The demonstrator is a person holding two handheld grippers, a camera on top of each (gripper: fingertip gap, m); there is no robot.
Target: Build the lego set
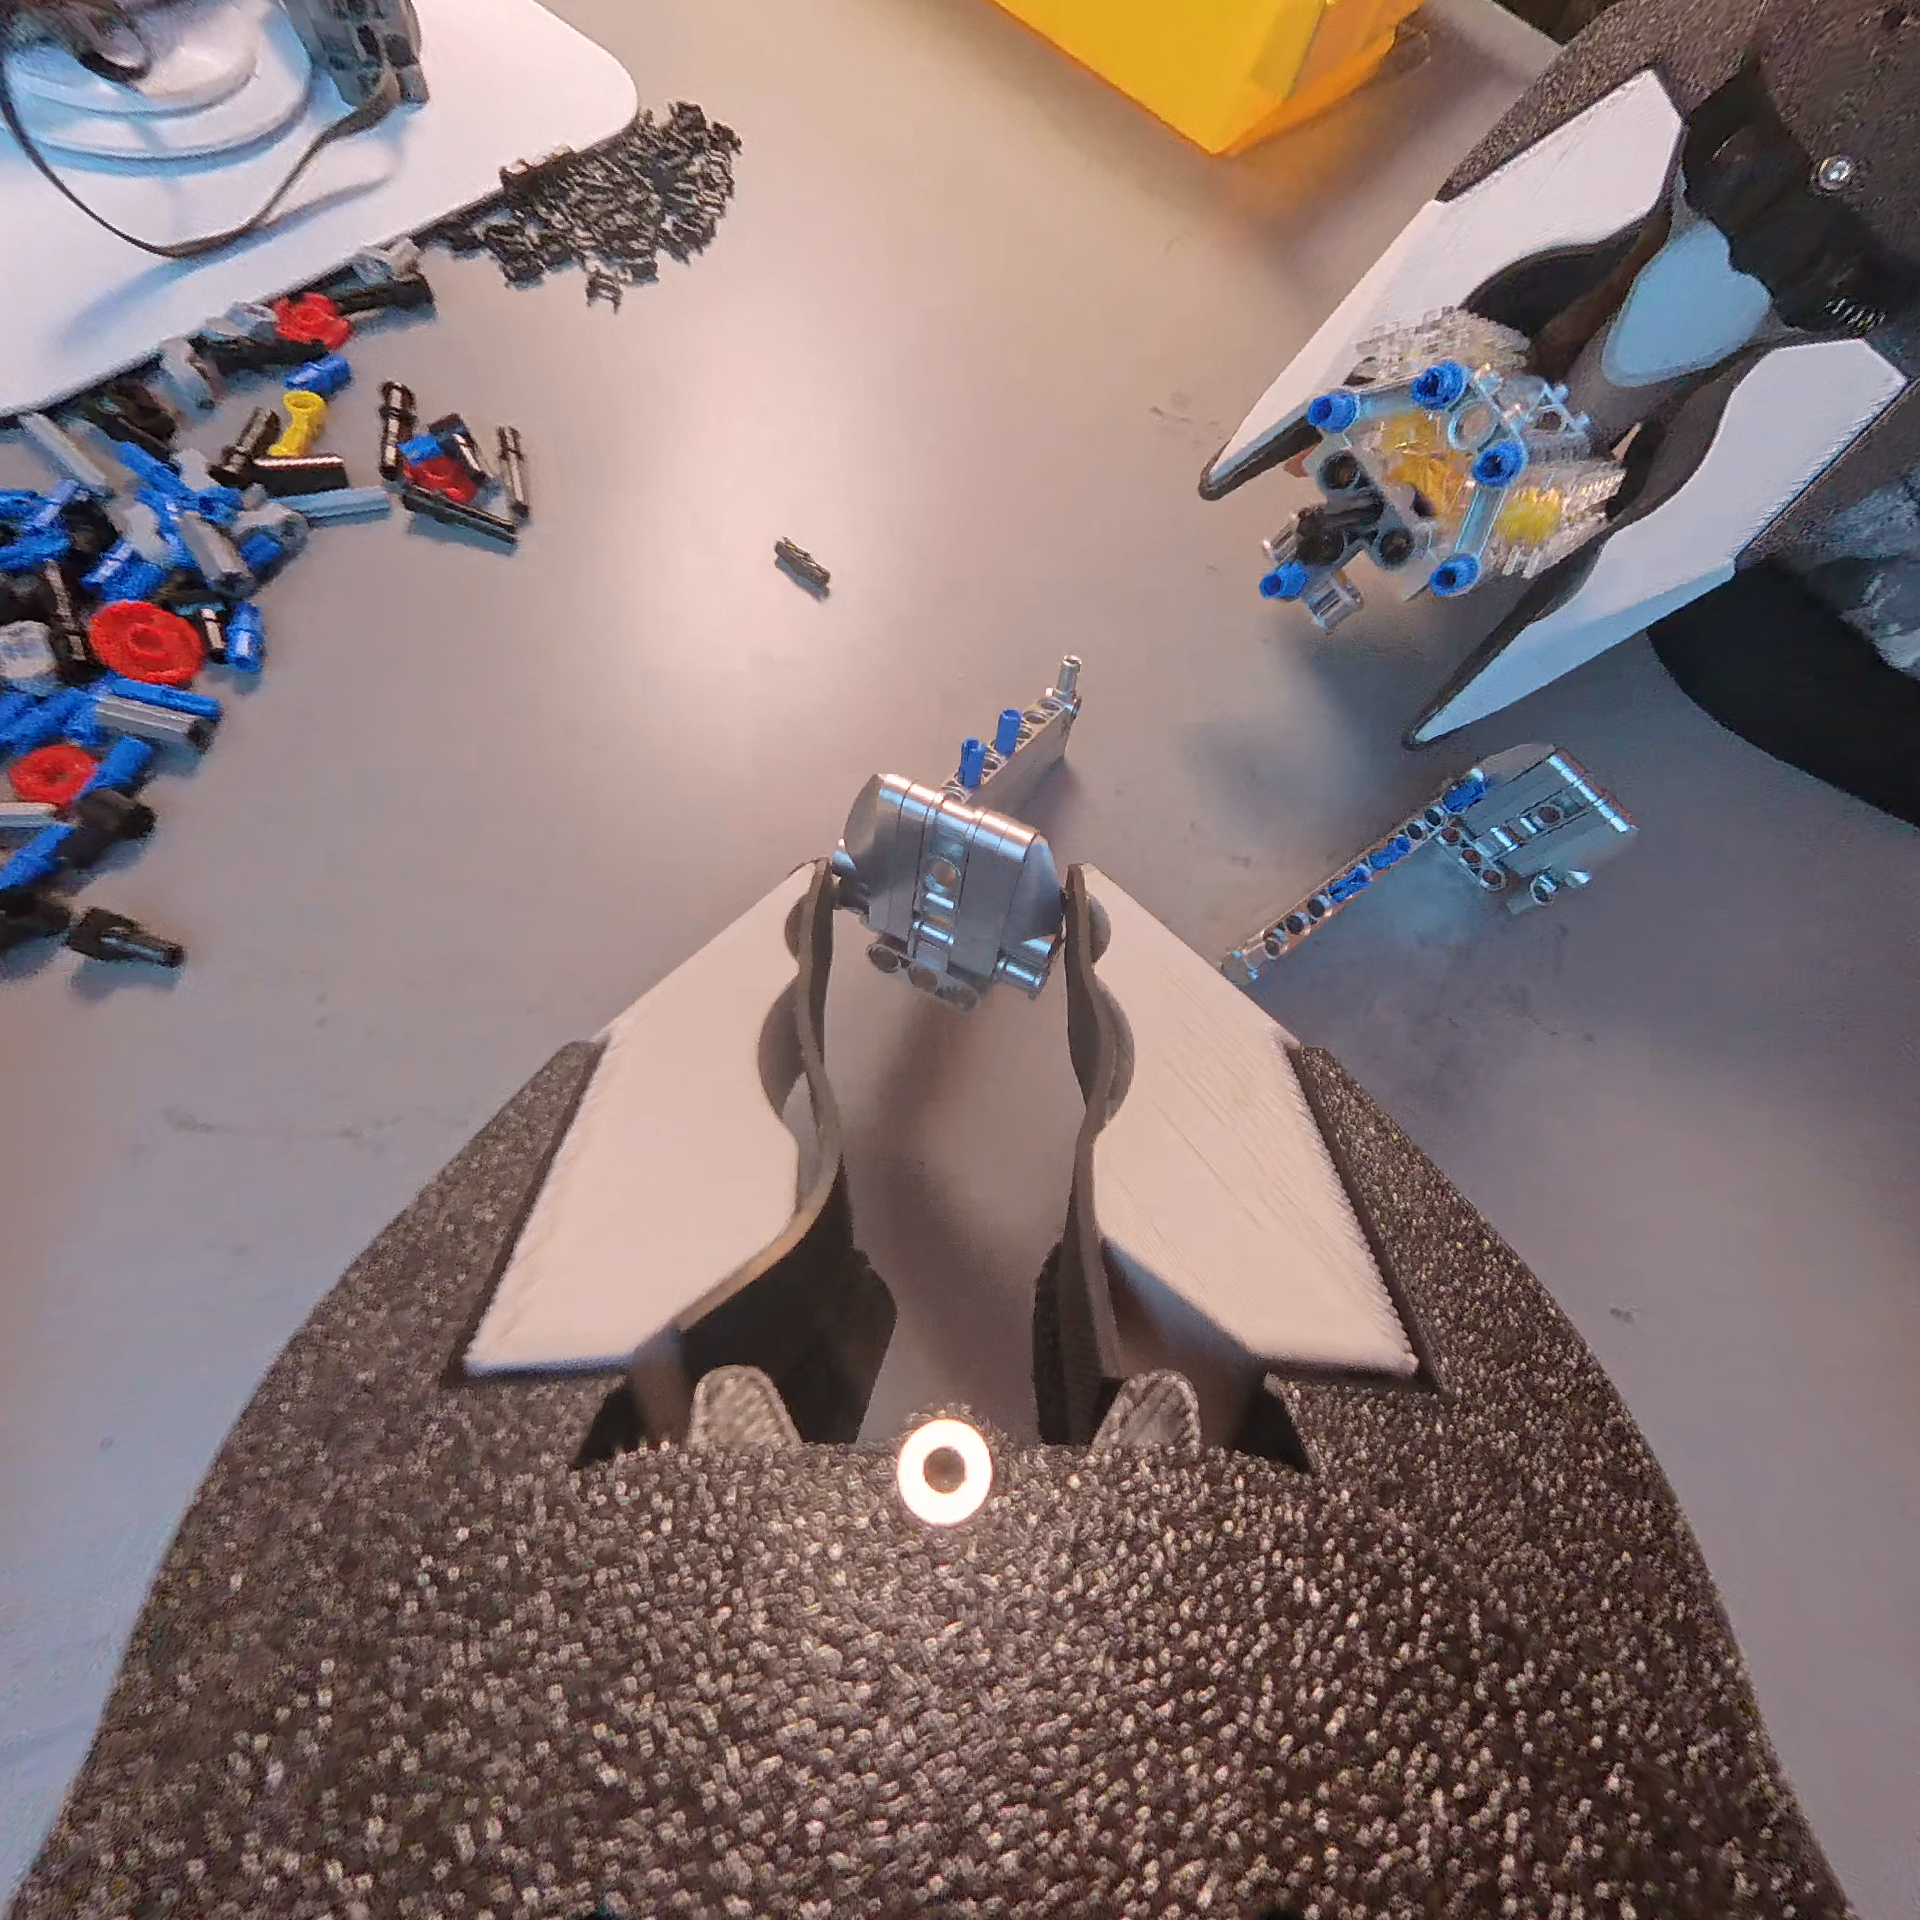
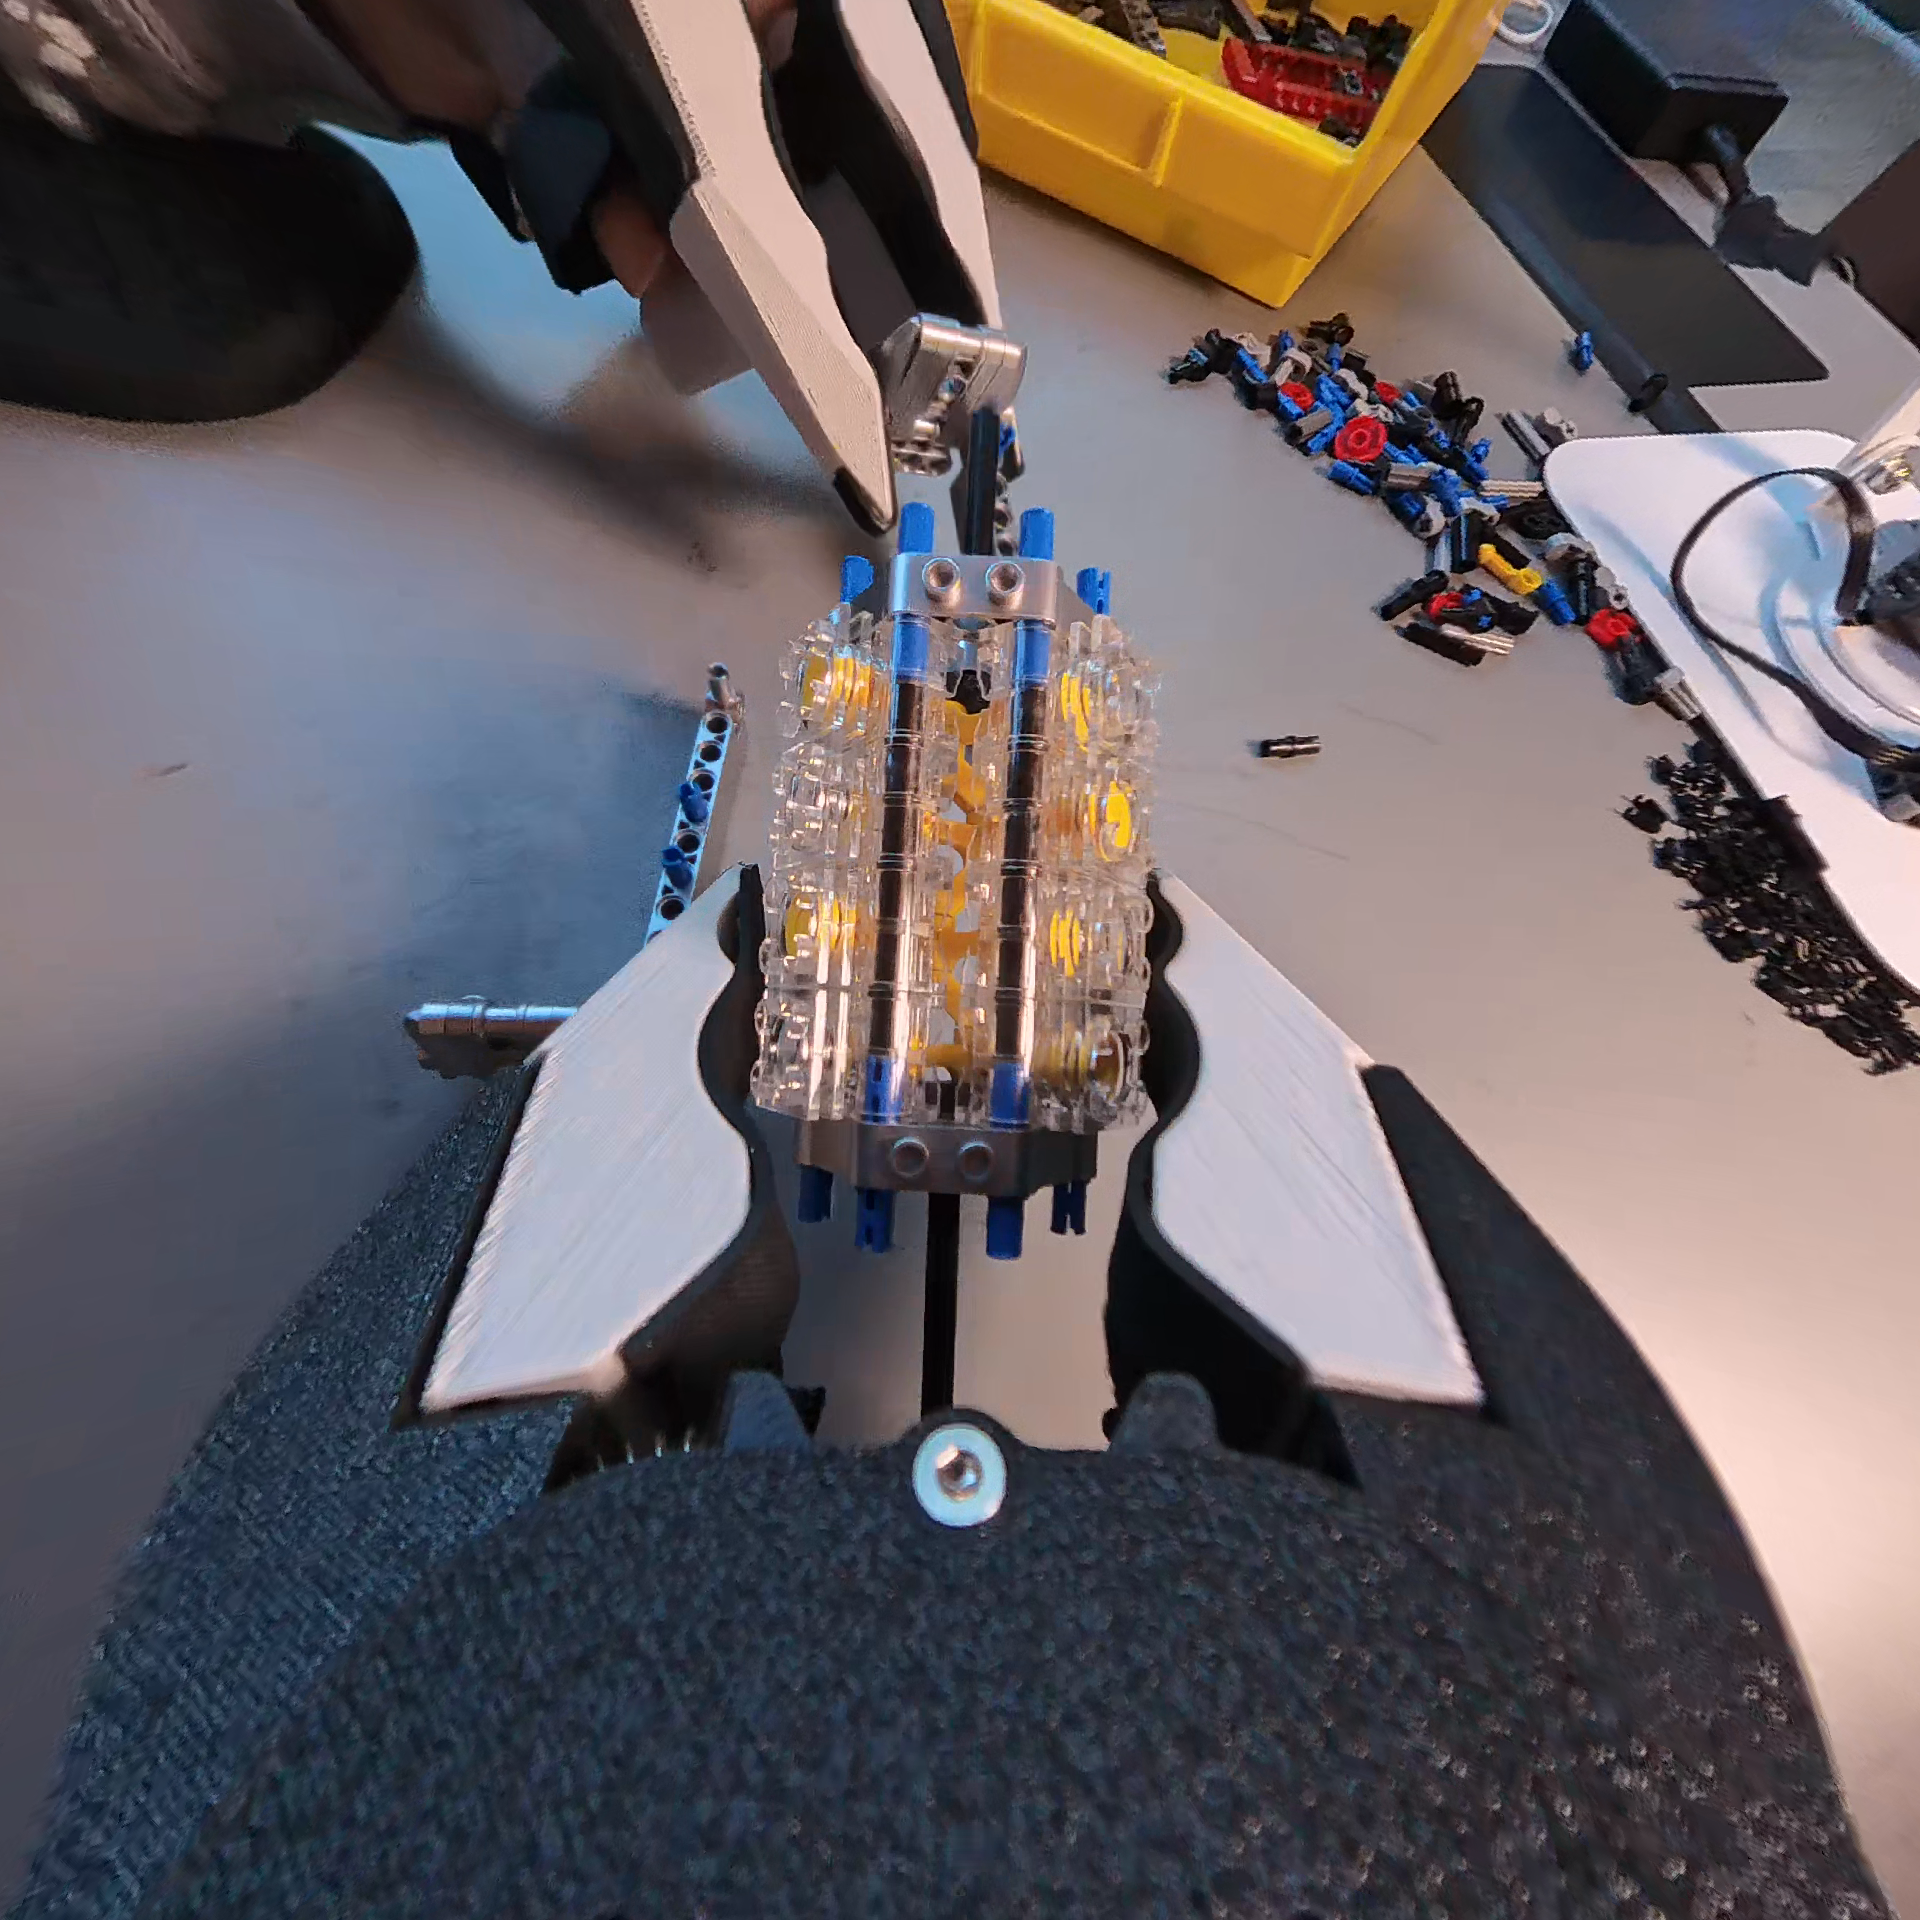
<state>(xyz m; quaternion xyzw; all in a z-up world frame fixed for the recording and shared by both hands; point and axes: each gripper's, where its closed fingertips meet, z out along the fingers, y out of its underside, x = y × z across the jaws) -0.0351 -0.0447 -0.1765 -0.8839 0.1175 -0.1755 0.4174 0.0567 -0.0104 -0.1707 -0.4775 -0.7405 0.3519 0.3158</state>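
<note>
**Both claws loaded over the grey table**

Left gripper [image 1: 948,891] pinches a grey block assembly [image 1: 951,883] at its fingertips, a grey beam with blue pins [image 1: 1023,743] trailing beyond it, possibly attached. Right gripper [image 2: 956,914] clamps a clear engine block [image 2: 961,862], yellow inside. Just beyond its tips hangs the left claw. Further right: loose parts pile [image 2: 1434,457], yellow bin [image 2: 1174,135].
</note>
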